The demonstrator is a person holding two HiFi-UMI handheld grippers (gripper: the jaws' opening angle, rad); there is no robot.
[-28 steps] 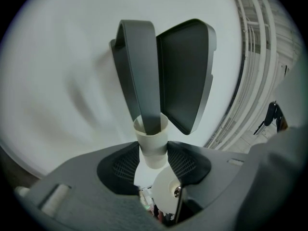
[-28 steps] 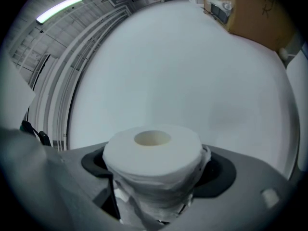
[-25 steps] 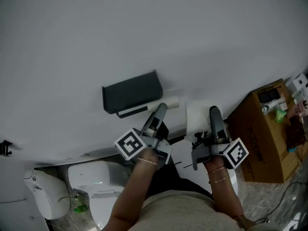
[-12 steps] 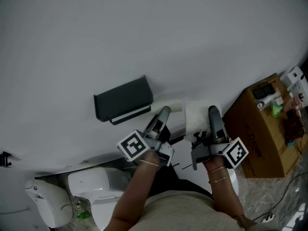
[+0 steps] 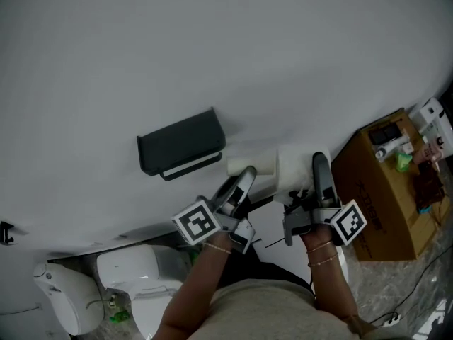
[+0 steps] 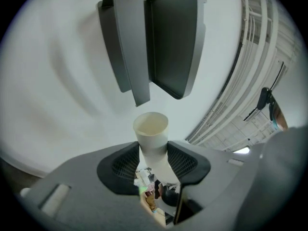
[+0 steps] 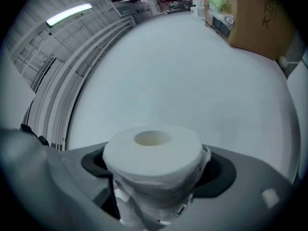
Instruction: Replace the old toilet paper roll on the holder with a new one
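The dark grey paper holder (image 5: 180,144) hangs on the white wall; in the left gripper view the holder (image 6: 159,37) is just above and ahead of the jaws. My left gripper (image 5: 243,178) is shut on the bare cardboard tube (image 5: 251,165), which sticks out to the right of the holder. The tube (image 6: 152,134) stands between the black pads with its open end toward the holder. My right gripper (image 5: 306,173) is shut on a full white toilet paper roll (image 5: 294,167), right of the tube. The roll (image 7: 153,158) fills the right jaws.
A cardboard box (image 5: 379,190) with small items on top stands at the right against the wall. A white toilet (image 5: 134,275) and a white bin (image 5: 67,296) sit at the lower left. The person's arms and torso fill the bottom centre.
The left gripper with the tube has drawn down and to the right, away from the holder's end, and more of the tube shows. The right gripper with the roll shifted slightly.
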